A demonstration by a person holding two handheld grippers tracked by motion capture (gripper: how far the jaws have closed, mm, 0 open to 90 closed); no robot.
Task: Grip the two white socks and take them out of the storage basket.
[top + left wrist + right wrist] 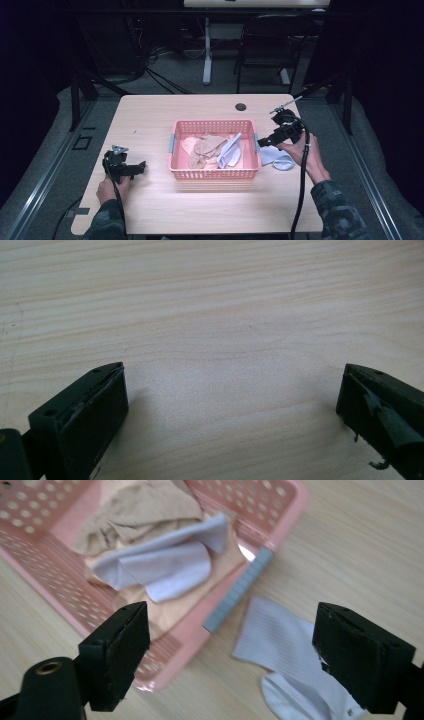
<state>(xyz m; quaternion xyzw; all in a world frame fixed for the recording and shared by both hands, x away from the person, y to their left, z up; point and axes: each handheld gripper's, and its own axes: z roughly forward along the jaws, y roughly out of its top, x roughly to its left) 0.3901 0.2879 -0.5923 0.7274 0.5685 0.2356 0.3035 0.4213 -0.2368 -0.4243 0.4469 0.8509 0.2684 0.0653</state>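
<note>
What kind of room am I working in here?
Probably a lab or recording workspace, not a home: a bare wooden table ringed by dark curtains, loose cables on the carpeted floor, and a folding chair beside another desk.

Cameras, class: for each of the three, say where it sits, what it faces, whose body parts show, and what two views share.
High view: above the table, facing forward and down; forearms, hands, left gripper and right gripper.
Left gripper view: on the left gripper, facing bare tabletop; its open jaws.
Right gripper view: on the right gripper, facing the basket and white sock; its open jaws.
Shared: high and right gripper views show basket and sock.
</note>
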